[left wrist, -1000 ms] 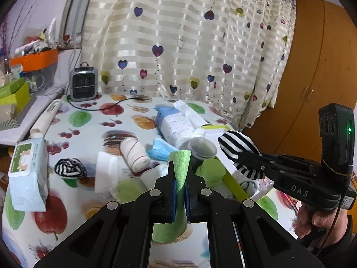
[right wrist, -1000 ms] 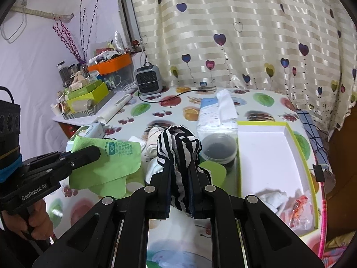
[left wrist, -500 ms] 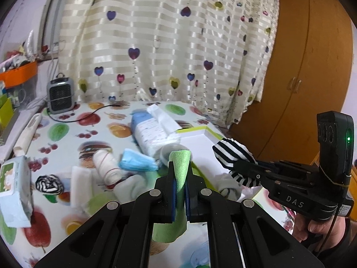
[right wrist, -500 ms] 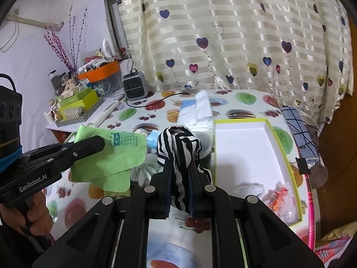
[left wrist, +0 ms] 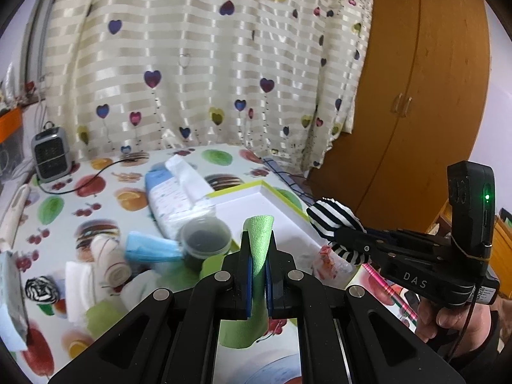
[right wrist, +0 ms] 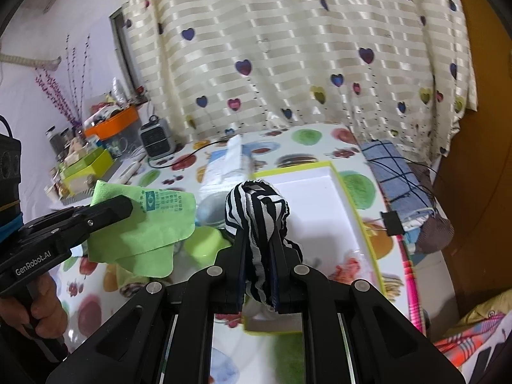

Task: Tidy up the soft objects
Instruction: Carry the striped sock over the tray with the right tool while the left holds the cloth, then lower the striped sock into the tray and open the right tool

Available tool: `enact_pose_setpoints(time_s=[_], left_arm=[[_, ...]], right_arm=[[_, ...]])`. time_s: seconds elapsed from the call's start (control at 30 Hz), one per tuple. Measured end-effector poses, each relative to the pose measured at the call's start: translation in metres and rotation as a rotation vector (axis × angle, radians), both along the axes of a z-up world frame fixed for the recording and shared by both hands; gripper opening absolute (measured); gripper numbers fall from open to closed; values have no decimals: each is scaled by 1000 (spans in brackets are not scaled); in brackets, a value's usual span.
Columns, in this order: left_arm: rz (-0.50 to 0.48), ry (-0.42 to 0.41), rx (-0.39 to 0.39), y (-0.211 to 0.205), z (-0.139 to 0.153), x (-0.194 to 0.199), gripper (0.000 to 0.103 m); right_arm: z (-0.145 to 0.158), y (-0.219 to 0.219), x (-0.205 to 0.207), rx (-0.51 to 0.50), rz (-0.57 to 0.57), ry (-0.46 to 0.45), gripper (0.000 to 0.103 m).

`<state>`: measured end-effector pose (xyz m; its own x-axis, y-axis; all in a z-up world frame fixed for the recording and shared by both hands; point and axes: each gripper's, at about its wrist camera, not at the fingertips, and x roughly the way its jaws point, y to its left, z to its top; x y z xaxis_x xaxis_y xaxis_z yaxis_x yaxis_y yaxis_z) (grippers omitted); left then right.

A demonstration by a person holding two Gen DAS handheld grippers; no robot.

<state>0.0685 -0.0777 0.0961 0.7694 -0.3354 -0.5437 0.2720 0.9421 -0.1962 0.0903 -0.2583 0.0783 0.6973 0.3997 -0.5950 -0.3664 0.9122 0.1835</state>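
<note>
The left gripper (left wrist: 258, 257) is clamped on a green cloth (left wrist: 260, 240); the right gripper (right wrist: 260, 249) is clamped on a striped fabric ball (right wrist: 256, 206), above the white tray (right wrist: 320, 198) at twelve o'clock.

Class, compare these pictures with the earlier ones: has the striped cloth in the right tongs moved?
Yes. The striped cloth has travelled rightward, from in front of the lidded cup to over the white tray.

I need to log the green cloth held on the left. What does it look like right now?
The green cloth is thin, soft microfibre with a printed teal panel near one edge. It is pinched in the shut left gripper, its top poking above the fingers and the rest hanging in loose folds above the fruit-print tablecloth, touching nothing else.
</note>
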Motion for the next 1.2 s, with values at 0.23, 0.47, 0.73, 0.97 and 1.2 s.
enact_pose_setpoints(time_s=[0.23,0.47,0.73,0.97,1.2], left_arm=[[-32,13,14,-19,-3,19,6],[-64,23,22,-36,-6,35,6],[-90,45,9,-51,-15,56,6],[-91,101,11,-60,-33,79,6],[-102,156,42,-72,-56,94,6]], right_arm=[[-8,-20,11,15,-40,22,13],[-18,-38,23,30,-80,44,13],[-32,-51,41,42,-104,77,13],[-46,-49,56,41,-96,109,13],[-61,-48,68,26,-92,146,13]])
